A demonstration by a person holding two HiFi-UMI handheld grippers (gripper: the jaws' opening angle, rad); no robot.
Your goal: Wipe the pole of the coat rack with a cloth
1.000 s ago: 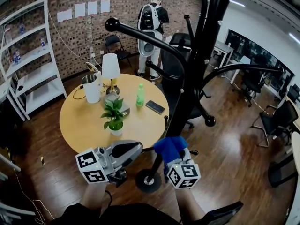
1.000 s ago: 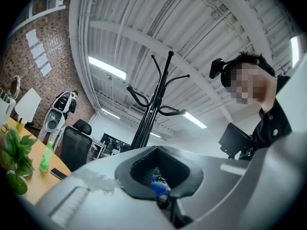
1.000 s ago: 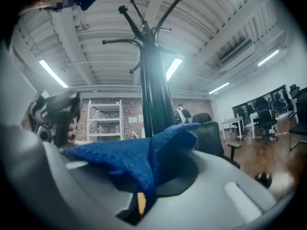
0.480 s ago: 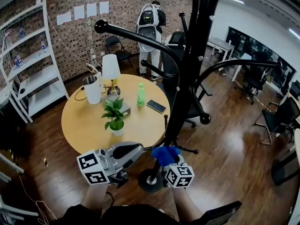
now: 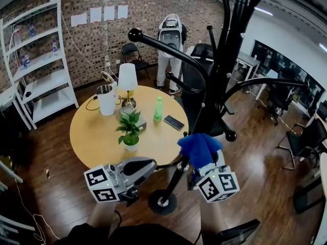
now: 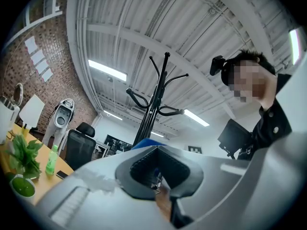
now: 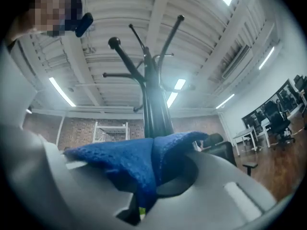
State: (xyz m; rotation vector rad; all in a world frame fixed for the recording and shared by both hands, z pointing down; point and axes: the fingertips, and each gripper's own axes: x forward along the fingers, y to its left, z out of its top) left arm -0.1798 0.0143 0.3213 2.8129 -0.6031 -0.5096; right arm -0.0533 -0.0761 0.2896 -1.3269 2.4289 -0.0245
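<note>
right gripper [image 7: 148, 186] is clamped tight on the blue cloth [image 7: 129, 162]. the cloth is bunched over the jaw tips and spills out on both sides. pole [image 7: 156, 114] rises straight ahead of those jaws, directly behind the cloth. head view puts the cloth at the pole's low part, a little above the base [image 5: 162, 202]. looks like contact, can't confirm.

left gripper [image 5: 143, 165] sits to the left of the right one. jaws together, nothing between them, tips near the pole but apart from it.

progress, as a judgement: wipe is under way on the low section only. nothing visible marks which stretch is clean. most of the pole lies above the cloth, up to the hooks [image 5: 135, 34], so the bulk of the wipe probably remains.
</note>
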